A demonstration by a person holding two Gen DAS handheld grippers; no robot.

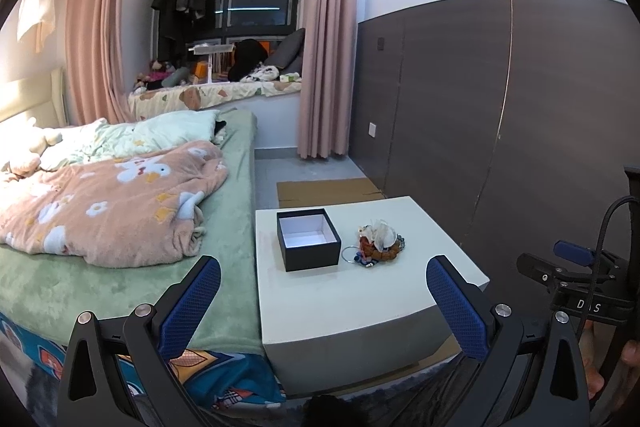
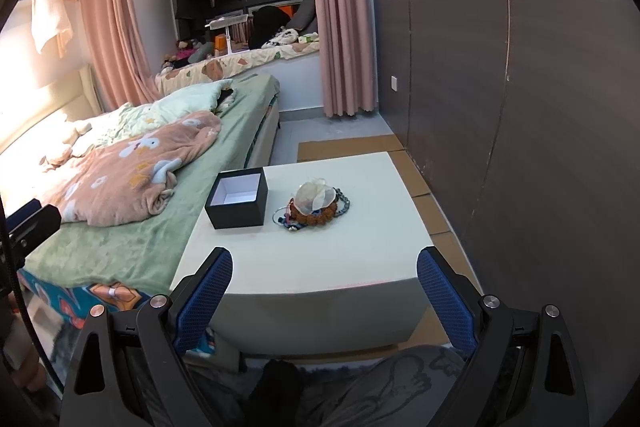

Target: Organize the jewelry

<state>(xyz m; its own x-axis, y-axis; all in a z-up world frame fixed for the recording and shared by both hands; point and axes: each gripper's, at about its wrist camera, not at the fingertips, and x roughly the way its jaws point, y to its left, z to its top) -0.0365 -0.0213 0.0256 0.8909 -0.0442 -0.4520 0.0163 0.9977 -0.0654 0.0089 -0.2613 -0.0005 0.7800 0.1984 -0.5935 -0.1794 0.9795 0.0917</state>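
Observation:
An open black box (image 1: 307,245) with a white inside stands on a white low table (image 1: 420,267). Right of it lies a pile of jewelry (image 1: 378,245): beaded bracelets, a thin ring bangle and a sheer pouch. The box (image 2: 237,198), the pile (image 2: 314,205) and the table (image 2: 320,267) show in the right wrist view too. My left gripper (image 1: 324,277) is open and empty, held short of the table's near edge. My right gripper (image 2: 325,269) is open and empty, just before the near edge. The right gripper (image 1: 576,267) also shows in the left wrist view.
A bed (image 1: 120,267) with a green sheet and a pink blanket (image 1: 108,203) touches the table's left side. A dark panelled wall (image 1: 500,107) runs along the right. Flat cardboard (image 1: 328,191) lies on the floor behind the table. Pink curtains (image 1: 324,47) hang at the far window.

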